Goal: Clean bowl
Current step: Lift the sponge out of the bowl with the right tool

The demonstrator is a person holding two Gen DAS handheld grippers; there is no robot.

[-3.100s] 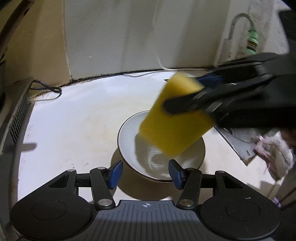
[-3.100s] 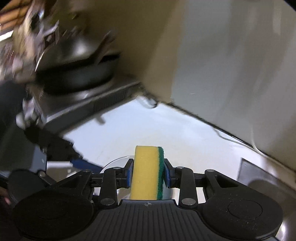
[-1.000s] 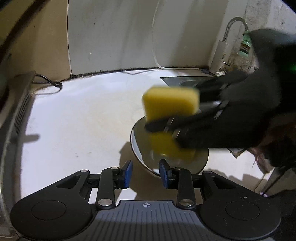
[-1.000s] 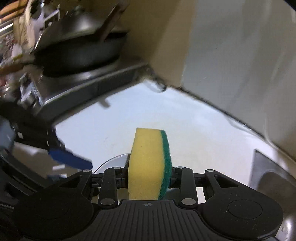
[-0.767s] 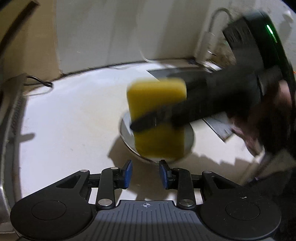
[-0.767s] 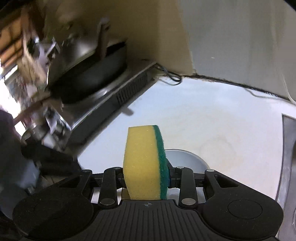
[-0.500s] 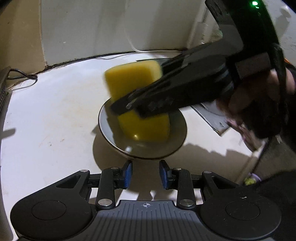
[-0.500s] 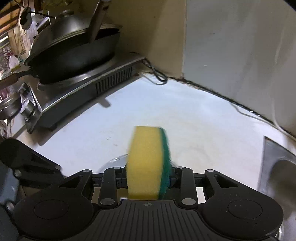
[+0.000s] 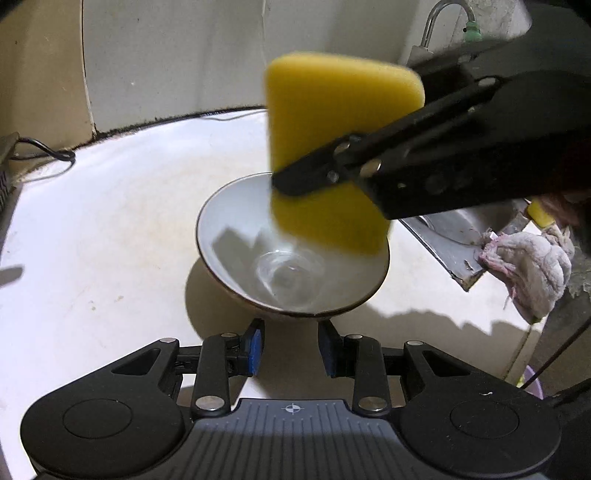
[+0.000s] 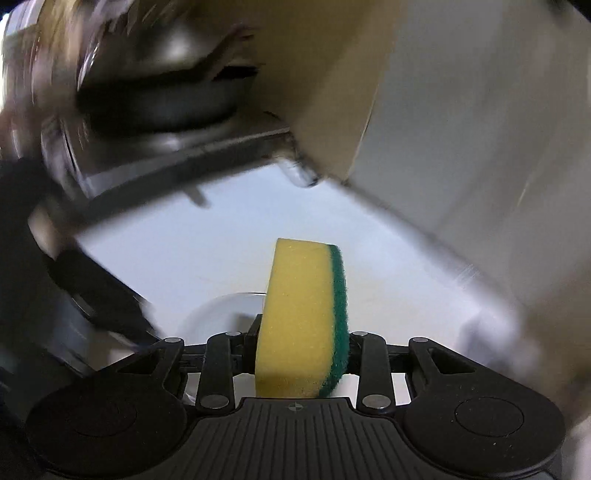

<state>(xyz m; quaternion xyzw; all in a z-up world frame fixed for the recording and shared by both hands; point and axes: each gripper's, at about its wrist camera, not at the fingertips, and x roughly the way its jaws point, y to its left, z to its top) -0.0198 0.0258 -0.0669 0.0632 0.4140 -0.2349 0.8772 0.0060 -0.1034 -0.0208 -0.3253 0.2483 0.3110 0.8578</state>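
A white bowl (image 9: 243,236) with a dark rim and a little water in its bottom stands on the white counter. My left gripper (image 9: 290,345) sits just in front of its near rim, jaws parted a little, holding nothing. My right gripper (image 10: 301,354) is shut on a yellow sponge (image 10: 295,325) with a green scouring side. In the left wrist view the sponge (image 9: 332,122) hangs over the bowl's far right side, its lower end inside the rim. The bowl's edge (image 10: 218,310) shows blurred behind the sponge in the right wrist view.
A steel sink (image 9: 461,236) with a tap (image 9: 443,22) lies to the right, with a pinkish rag (image 9: 528,266) at its corner. A cable (image 9: 40,151) runs along the back wall. A stove with a dark wok (image 10: 155,96) stands at the left, blurred.
The left gripper's jaws have opened a little wider and the bowl sits nearer to them. The right gripper has lifted and swung the sponge upright over the bowl's right side, still moving fast.
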